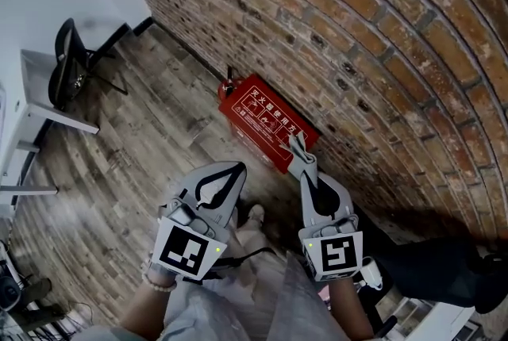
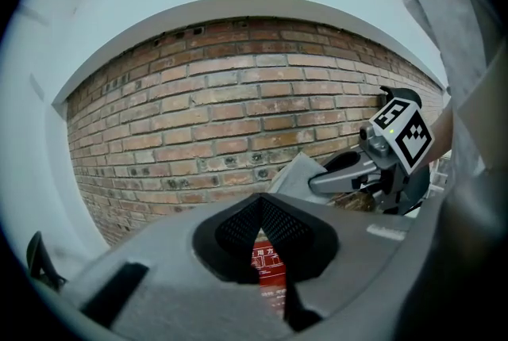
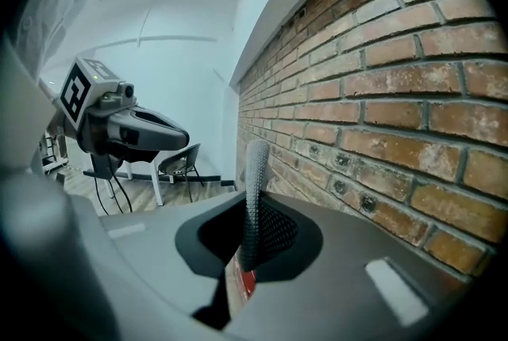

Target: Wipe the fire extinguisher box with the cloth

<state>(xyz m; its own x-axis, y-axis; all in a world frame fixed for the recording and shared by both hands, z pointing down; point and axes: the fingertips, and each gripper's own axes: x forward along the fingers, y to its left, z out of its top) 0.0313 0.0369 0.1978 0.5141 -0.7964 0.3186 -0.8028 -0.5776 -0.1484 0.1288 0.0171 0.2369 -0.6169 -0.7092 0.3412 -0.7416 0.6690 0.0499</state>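
Note:
The red fire extinguisher box (image 1: 266,123) lies on the wooden floor against the brick wall (image 1: 357,30). My right gripper (image 1: 302,159) hovers over the box's near right end, shut on a small grey cloth (image 1: 297,144) that sticks out past its tips. In the right gripper view the cloth (image 3: 254,189) stands upright between the jaws, with a sliver of the red box (image 3: 242,284) below. My left gripper (image 1: 236,168) hangs just left of the box's near edge, jaws together and holding nothing. Through its jaws a strip of the box (image 2: 270,276) shows.
A black chair (image 1: 67,62) and a white desk's legs (image 1: 40,117) stand at the left on the wooden floor (image 1: 151,133). The person's shoe (image 1: 255,214) is between the grippers. A dark object (image 1: 432,268) lies at the lower right by the wall.

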